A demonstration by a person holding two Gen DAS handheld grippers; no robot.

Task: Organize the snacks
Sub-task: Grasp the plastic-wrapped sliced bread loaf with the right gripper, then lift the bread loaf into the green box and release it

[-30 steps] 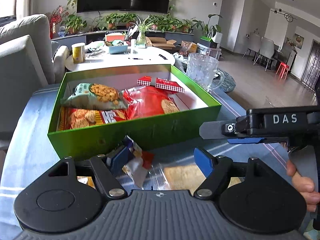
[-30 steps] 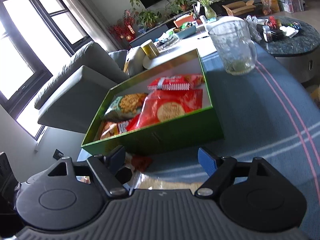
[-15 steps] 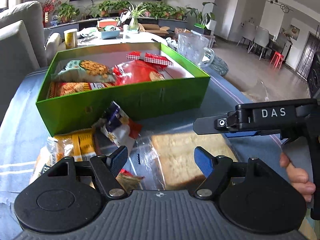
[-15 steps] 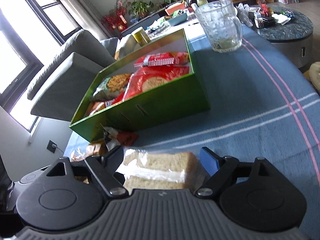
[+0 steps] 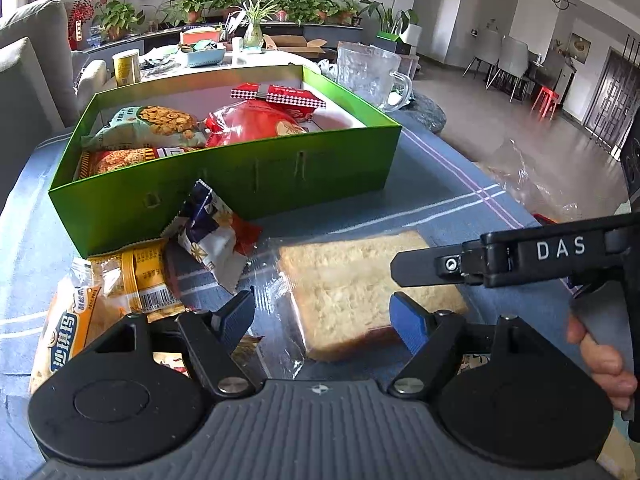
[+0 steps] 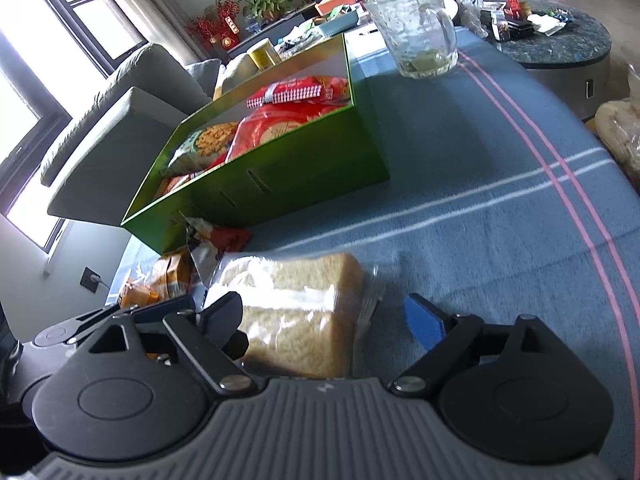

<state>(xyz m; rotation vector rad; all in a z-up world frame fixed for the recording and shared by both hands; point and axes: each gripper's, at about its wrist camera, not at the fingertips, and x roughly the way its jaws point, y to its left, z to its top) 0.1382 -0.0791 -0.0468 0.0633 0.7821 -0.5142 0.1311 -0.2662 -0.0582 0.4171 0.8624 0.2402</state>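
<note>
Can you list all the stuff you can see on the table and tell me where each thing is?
green box: one, green, middle of the blue cloth, open
snack bags in box: at least four, red, teal, orange, inside the box
bagged bread: one, tan in clear wrap, on the cloth before the box
blue-white packet: one, leaning at the box front
yellow packet: one, left of the bread
glass mug: one, clear, behind the box
left gripper: open, over the bread
right gripper: jaws opening, bread between them
hand: one, on the right gripper's handle

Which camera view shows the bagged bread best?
The left wrist view: the bagged bread lies flat there, with its whole top face visible. The right wrist view shows the bread from the side, blurred, partly hidden behind the opening right tongs.
</note>
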